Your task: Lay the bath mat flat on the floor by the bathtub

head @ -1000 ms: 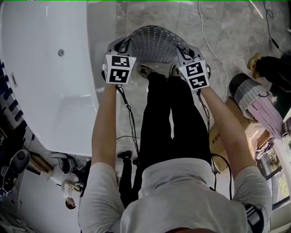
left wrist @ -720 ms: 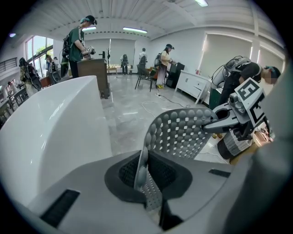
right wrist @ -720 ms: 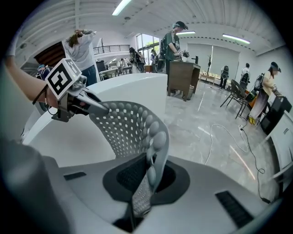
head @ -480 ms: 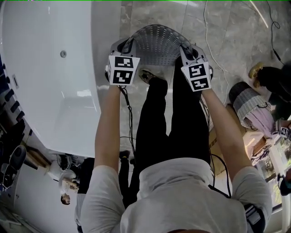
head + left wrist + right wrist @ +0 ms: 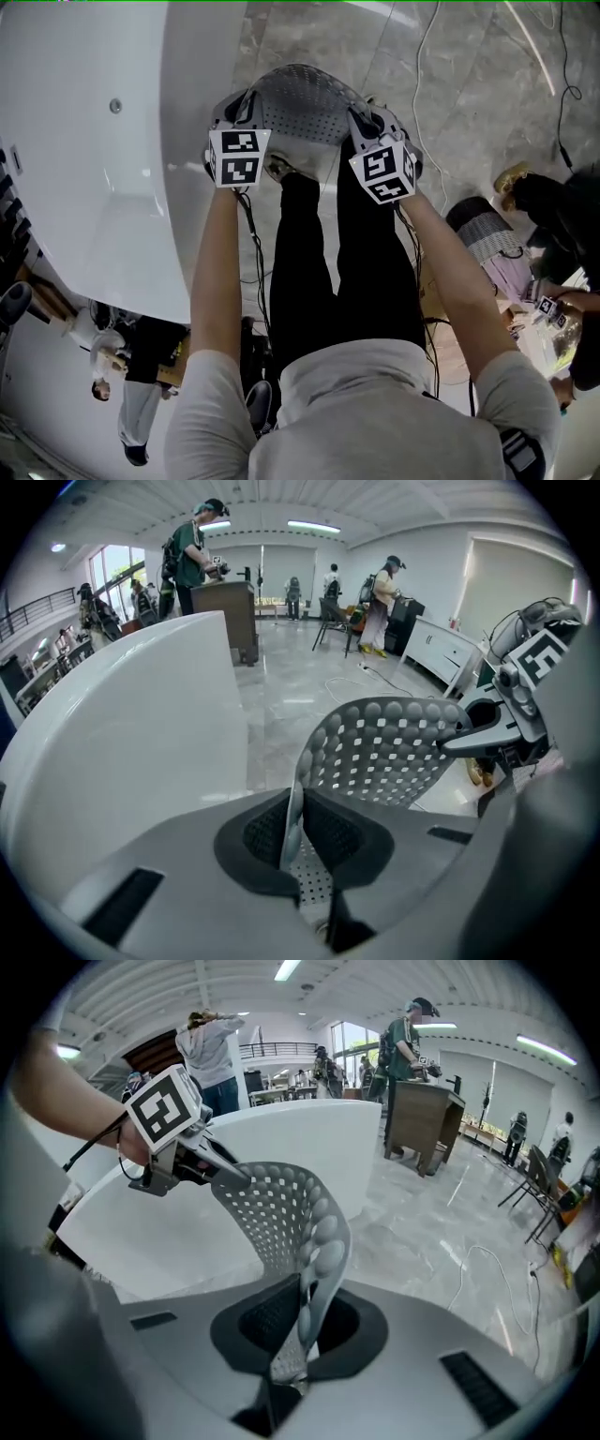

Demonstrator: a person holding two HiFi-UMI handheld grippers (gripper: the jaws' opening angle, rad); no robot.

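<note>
over floor, bath mat has tilted

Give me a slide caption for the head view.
Left tool and right tool hold a grey bath mat arched over the floor beside the bathtub.

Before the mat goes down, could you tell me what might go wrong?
The bath mat hangs bowed between the left gripper and right gripper, each pinching an edge, so it may slip or land curled. The person's shoe sits at its near edge and could catch it. The bathtub wall is close; that side might ride up.
</note>
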